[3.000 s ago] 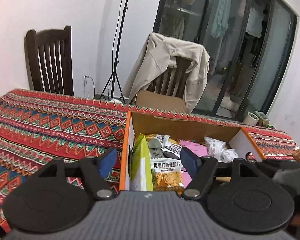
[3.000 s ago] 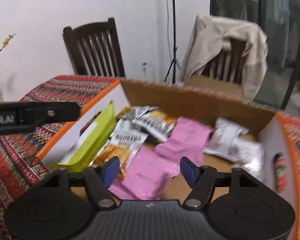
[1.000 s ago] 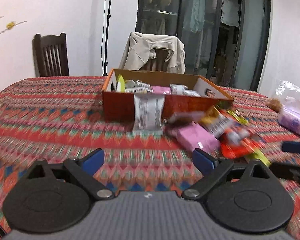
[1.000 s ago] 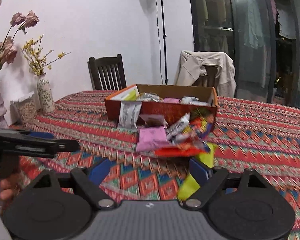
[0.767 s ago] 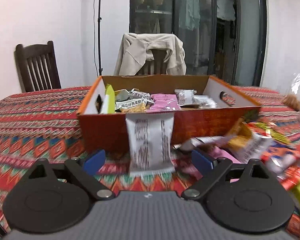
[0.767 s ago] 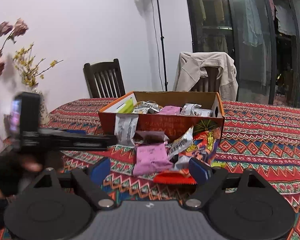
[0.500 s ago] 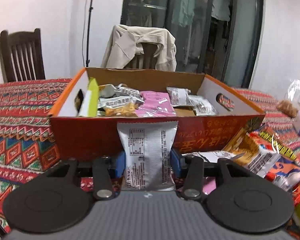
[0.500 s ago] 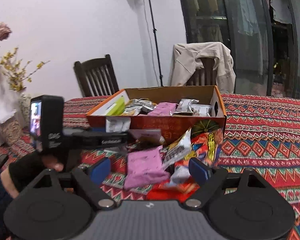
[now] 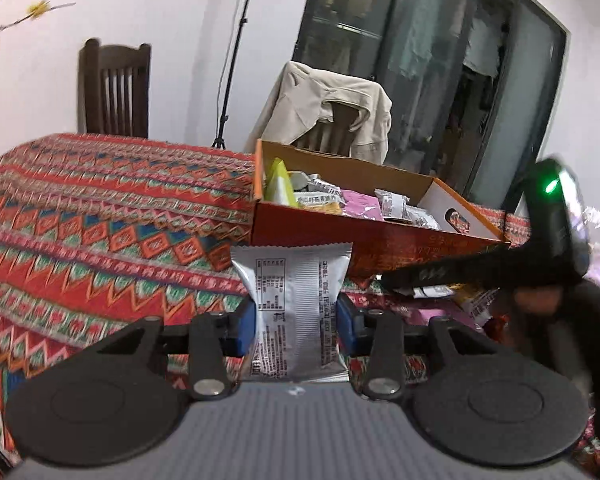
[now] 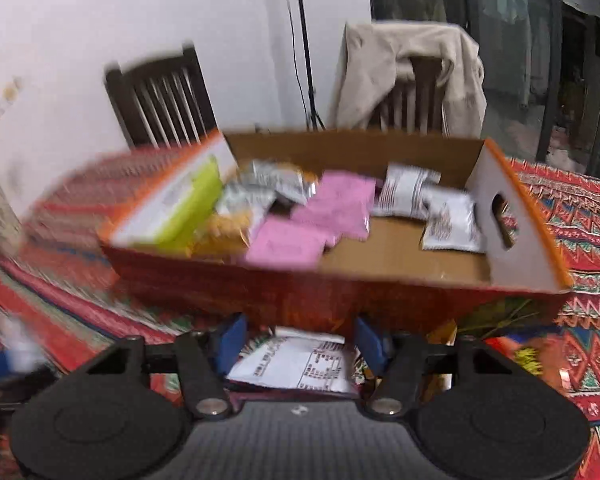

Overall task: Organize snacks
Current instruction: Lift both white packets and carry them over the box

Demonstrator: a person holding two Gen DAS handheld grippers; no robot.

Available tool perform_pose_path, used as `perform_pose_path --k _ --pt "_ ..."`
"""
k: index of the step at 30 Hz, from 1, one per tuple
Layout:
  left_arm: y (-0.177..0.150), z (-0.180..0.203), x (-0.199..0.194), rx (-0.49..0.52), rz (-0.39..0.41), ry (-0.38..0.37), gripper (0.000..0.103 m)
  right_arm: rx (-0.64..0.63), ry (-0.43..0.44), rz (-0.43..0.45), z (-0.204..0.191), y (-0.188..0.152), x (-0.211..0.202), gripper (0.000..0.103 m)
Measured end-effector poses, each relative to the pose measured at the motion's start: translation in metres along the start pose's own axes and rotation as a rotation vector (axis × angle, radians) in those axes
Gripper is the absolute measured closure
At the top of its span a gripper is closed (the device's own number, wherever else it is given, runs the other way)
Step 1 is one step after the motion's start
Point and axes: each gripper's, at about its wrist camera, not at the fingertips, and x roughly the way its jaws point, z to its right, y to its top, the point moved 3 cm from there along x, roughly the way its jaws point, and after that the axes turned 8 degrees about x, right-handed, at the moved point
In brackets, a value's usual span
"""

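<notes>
My left gripper [image 9: 296, 322] is shut on a silver snack packet [image 9: 294, 304] and holds it upright above the patterned tablecloth, in front of the orange cardboard box [image 9: 364, 240]. The box holds pink, silver and green packets [image 10: 308, 216]. My right gripper [image 10: 298, 342] is partly closed around a white printed packet [image 10: 296, 364] that lies by the box's front wall [image 10: 300, 292]; the view is blurred and I cannot tell if the pads touch it. In the left wrist view the right gripper's body [image 9: 500, 268] crosses in front of the box.
Loose snack packets [image 9: 464, 300] lie on the tablecloth right of the box. Two wooden chairs stand behind the table, one draped with a beige jacket [image 9: 328, 112]. A light stand [image 9: 230, 80] is behind. Patterned cloth [image 9: 100, 220] stretches left.
My left gripper closed on the silver packet and lifted it off the box front. My right gripper moved in close to the box and narrowed around the white packet.
</notes>
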Motion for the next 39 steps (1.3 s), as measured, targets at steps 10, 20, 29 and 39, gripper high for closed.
perform_pose_path --k 10,20,29,39 --pt "-0.023 0.01 -0.031 -0.068 -0.006 -0.055 0.062 -0.064 0.005 0.0 -0.008 -0.032 -0.027 0.063" --pt "-0.059 0.056 -0.071 -0.035 -0.048 -0.108 0.062 -0.095 0.085 0.165 -0.006 -0.123 -0.169 0.062" --pt "-0.07 0.11 -0.078 0.035 -0.076 -0.143 0.062 0.006 0.042 0.124 0.041 -0.204 -0.217 0.062" --pt "-0.046 0.13 -0.069 0.058 -0.076 -0.16 0.062 0.067 0.114 0.204 0.079 -0.185 -0.23 0.062"
